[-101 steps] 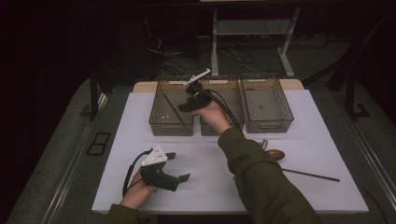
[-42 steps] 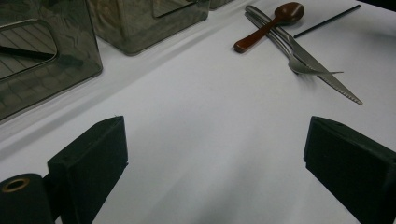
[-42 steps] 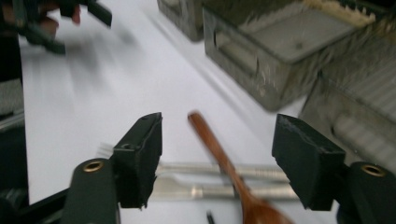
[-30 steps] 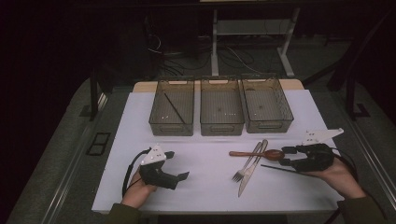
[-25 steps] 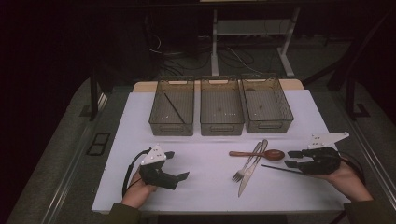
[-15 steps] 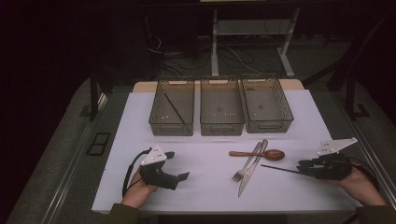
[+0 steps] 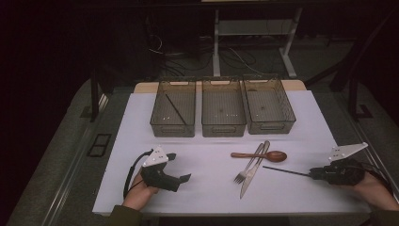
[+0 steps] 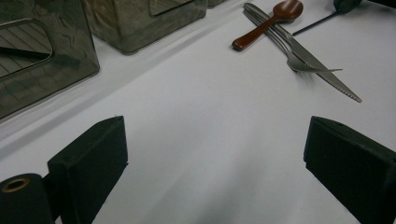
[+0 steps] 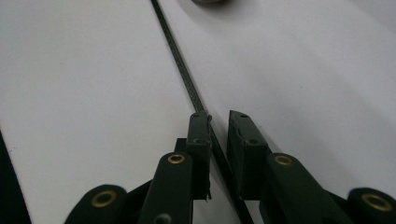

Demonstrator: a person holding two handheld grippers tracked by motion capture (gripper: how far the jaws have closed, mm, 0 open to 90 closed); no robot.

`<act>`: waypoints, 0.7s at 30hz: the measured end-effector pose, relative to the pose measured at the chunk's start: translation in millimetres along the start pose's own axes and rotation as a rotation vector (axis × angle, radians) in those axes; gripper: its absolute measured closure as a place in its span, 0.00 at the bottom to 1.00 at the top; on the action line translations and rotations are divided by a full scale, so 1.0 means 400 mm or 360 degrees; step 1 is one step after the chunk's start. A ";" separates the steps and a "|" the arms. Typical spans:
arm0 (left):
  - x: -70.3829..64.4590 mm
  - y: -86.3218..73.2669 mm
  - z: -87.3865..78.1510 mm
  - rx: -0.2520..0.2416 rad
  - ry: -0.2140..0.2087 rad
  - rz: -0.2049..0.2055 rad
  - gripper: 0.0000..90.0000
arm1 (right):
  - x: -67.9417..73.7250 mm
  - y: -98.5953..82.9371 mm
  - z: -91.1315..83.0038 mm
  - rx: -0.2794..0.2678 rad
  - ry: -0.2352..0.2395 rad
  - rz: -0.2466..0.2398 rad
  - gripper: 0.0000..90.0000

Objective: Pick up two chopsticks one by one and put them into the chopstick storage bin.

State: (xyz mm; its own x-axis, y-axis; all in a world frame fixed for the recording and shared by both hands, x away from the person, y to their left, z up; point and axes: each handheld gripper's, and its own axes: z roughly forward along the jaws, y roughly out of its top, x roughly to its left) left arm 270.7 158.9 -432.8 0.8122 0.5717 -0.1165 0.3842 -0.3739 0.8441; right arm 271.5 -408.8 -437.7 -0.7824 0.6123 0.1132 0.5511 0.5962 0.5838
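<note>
At lower right of the high view, the right gripper (image 7: 314, 174) has its fingers nearly together around a black chopstick (image 7: 286, 171) running lengthwise between them, pointing left; the left gripper (image 7: 181, 178) rests with fingers wide apart.

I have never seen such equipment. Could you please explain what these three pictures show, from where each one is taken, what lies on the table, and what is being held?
There is no robot here. A person holds a hand tool with two black jaws in each hand: the left gripper and the right gripper.

The high view looks down from above the person's side of the table. Each of the other two pictures comes from a small camera that rides on one gripper and looks along its jaws.

On the white surface stand three clear bins; the left one holds a thin black stick. Nearer lie a wooden spoon, a fork and a knife.

The left gripper rests open and empty. The right gripper has its jaws nearly closed around the end of another black stick, which lies on the table.
</note>
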 end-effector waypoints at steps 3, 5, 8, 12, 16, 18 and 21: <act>0.000 0.000 0.000 0.0000 0.0000 0.0000 0.06 | 0.002 0.002 0.004 0.0019 0.0018 -0.0016 0.88; 0.001 0.000 0.000 0.0001 -0.0001 0.0000 0.06 | 0.003 0.003 0.005 0.0025 0.0017 -0.0033 0.89; 0.000 0.000 0.000 0.0002 -0.0003 0.0002 0.06 | 0.004 0.002 0.006 0.0024 0.0024 -0.0058 0.89; -0.001 0.000 0.001 0.0003 -0.0002 0.0003 0.06 | 0.006 0.002 0.006 0.0033 0.0045 -0.0075 0.90; -0.001 0.000 0.001 0.0002 -0.0002 0.0001 0.06 | 0.008 0.003 0.006 0.0041 0.0094 -0.0083 0.92; -0.001 0.000 0.001 0.0003 -0.0003 0.0002 0.06 | 0.011 0.004 0.007 0.0046 0.0117 -0.0097 0.92; -0.001 0.000 0.001 0.0006 -0.0003 0.0005 0.06 | 0.014 0.005 0.009 0.0053 0.0131 -0.0126 0.92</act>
State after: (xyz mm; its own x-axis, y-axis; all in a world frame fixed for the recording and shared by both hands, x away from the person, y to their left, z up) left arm 270.4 158.4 -432.9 0.8142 0.5691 -0.1151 0.3834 -0.3781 0.8426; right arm 269.1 -402.4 -438.8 -0.8443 0.5187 0.1344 0.4949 0.6588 0.5667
